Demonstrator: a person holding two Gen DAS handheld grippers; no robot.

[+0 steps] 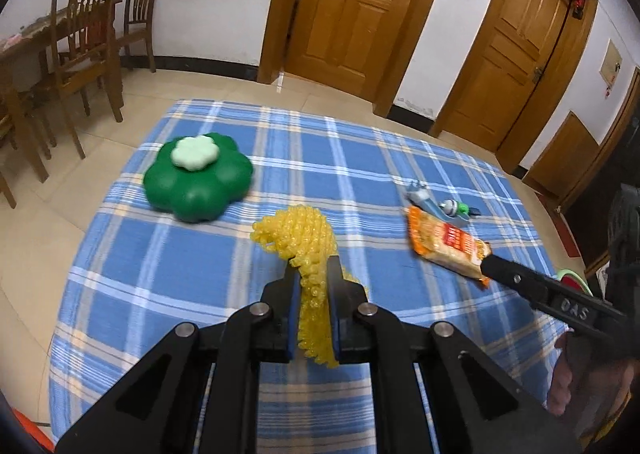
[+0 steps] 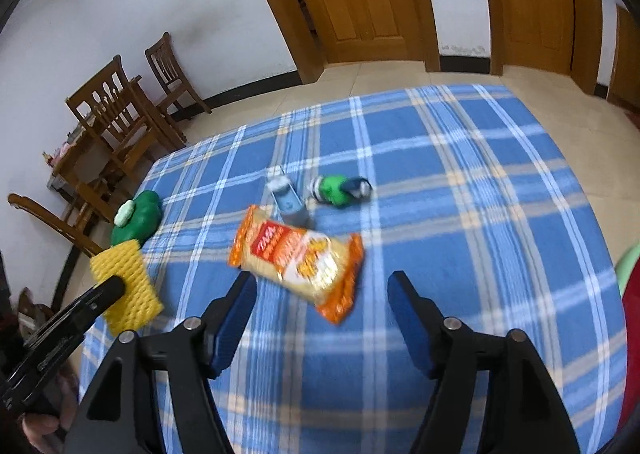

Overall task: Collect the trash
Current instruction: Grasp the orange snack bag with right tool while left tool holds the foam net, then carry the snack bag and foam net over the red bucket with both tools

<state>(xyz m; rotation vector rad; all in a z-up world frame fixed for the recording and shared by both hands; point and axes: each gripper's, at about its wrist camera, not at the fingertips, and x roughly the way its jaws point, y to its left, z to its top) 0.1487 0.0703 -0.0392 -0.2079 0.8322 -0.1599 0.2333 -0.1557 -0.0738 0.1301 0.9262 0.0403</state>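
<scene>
Trash pickup is halfway into a double grab, I'd say. Left tongs are clamped tight on the yellow foam net, the kind fruit comes wrapped in, and it's pinched between the blue pads, hanging above the blue plaid worktop.

Using the orange snack packet as the landmark: the right tongs hang just short of it with jaws spread wide and nothing between them yet. Just behind the packet lies a small pale blue bottle, and beside that a crushed green and white wrapper. Well off to the packet's left sits a green flower-shaped box with a pale lid knob; that looks like a keeper, not trash.

Next move, my guess: the right tongs need to drop a bit, straddle the packet's near end and squeeze. It's crinkly and flat, so it could slide out.

Writing: the packet has a red label with white letters, too blurred to read. Right tongs' arm shows embossed letters, upside down in the left view, maybe "SVO".
</scene>
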